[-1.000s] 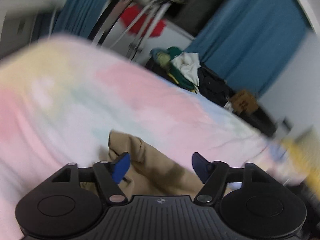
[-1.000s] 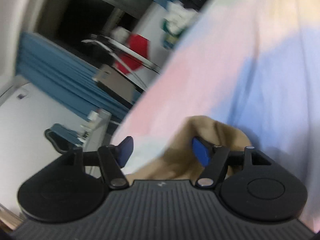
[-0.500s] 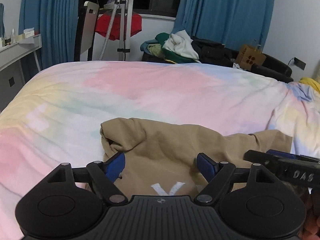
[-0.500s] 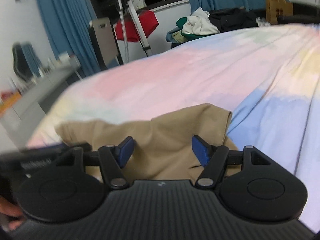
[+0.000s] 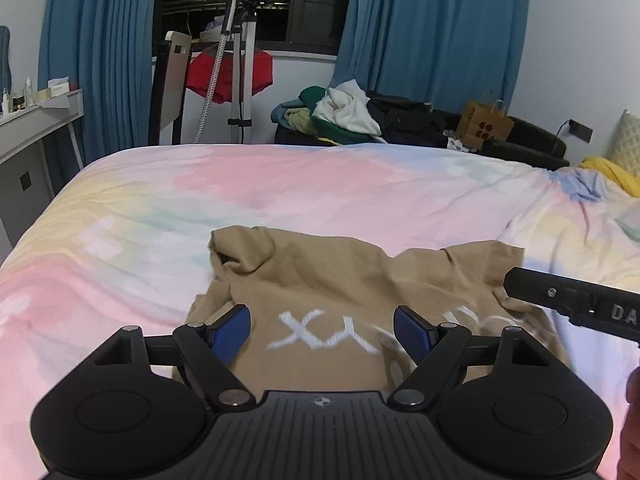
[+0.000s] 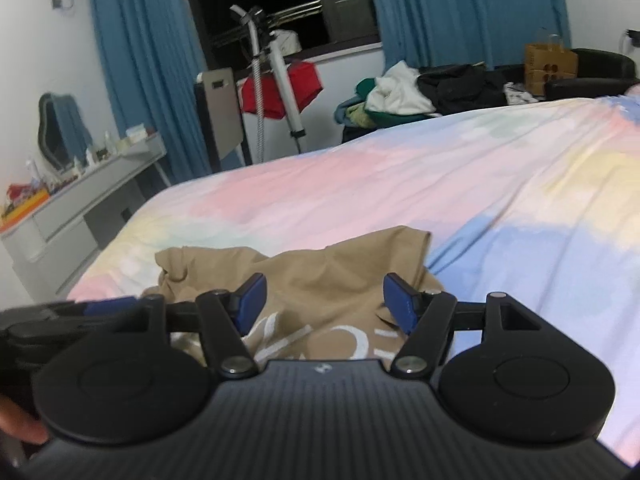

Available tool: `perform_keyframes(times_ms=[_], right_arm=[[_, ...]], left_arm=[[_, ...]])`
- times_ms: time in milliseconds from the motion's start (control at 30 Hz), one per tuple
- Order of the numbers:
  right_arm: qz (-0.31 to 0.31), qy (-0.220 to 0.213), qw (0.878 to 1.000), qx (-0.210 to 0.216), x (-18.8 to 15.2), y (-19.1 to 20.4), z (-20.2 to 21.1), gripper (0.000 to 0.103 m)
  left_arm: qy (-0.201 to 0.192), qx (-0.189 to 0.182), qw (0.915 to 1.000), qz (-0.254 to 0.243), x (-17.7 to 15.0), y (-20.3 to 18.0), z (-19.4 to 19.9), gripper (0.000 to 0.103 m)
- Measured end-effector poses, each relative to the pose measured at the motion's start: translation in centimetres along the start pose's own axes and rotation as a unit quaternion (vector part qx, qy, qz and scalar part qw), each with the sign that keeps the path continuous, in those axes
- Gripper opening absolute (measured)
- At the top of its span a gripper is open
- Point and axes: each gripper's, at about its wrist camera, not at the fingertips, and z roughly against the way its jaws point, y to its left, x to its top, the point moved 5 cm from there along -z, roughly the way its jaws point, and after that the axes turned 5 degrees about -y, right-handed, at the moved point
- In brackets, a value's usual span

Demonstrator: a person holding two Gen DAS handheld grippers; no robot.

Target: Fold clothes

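My left gripper (image 5: pixel 322 330) and right gripper (image 6: pixel 322 304) both have jaws apart, holding nothing, above the tan shirt (image 5: pixel 340 280) lying crumpled on the bed (image 5: pixel 280 192). I should first pinch two corners and spread it flat before folding

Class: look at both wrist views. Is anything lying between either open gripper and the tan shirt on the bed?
Nothing visible does. The tan shirt lies directly ahead of the left gripper and right gripper, jaws open.
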Motion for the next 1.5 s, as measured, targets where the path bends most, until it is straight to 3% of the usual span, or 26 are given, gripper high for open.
perform_keyframes(times_ms=[200, 467, 600, 767, 933, 1100, 1200, 1267, 1300, 1367, 1500], right_arm=[[0.028, -0.013, 0.999, -0.012, -0.4, 0.6, 1.0, 0.067], [-0.012, 0.069, 0.998, -0.007, -2.8, -1.0, -2.7, 0.067], [-0.046, 0.069, 0.997, -0.005, -2.5, -1.5, -3.0, 0.068], [-0.09, 0.058, 0.994, 0.004, -1.5, -2.3, -1.8, 0.067], [-0.109, 0.034, 0.993, 0.01, -0.1, -2.8, -0.2, 0.068], [-0.118, 0.022, 0.993, 0.012, 0.7, -2.9, 0.6, 0.068], [-0.124, 0.02, 0.992, 0.011, 1.0, -3.1, 0.8, 0.068], [-0.127, 0.02, 0.992, 0.01, 1.0, -3.2, 0.8, 0.068], [-0.131, 0.021, 0.991, 0.011, 1.0, -3.2, 0.8, 0.068], [-0.142, 0.022, 0.99, 0.015, 1.0, -3.3, 0.8, 0.068], [-0.182, 0.033, 0.982, 0.03, 0.5, -3.4, 0.8, 0.069]], left_arm=[[-0.002, 0.003, 0.9998, -0.018, -0.4, -0.5, 0.9, 0.081], [0.038, 0.015, 0.9989, -0.024, -2.0, -0.3, -1.2, 0.081], [0.036, 0.019, 0.9988, -0.028, -1.9, -0.4, -1.2, 0.081], [0.043, 0.015, 0.9989, 0.013, -1.3, 0.4, 0.7, 0.081], [0.034, -0.034, 0.9918, 0.118, -1.0, 1.6, 4.7, 0.082], [0.065, -0.084, 0.9658, 0.236, -2.7, 2.7, 5.9, 0.083], [0.103, -0.087, 0.9476, 0.29, -4.2, 3.4, 4.3, 0.083], [0.127, -0.1, 0.9216, 0.353, -5.6, 4.3, 2.9, 0.083], [0.134, -0.111, 0.9041, 0.39, -6.4, 4.8, 2.2, 0.083], [0.138, -0.108, 0.8798, 0.442, -7.7, 5.9, 1.0, 0.082], [0.116, -0.117, 0.8625, 0.479, -7.9, 7.0, -0.5, 0.081]])
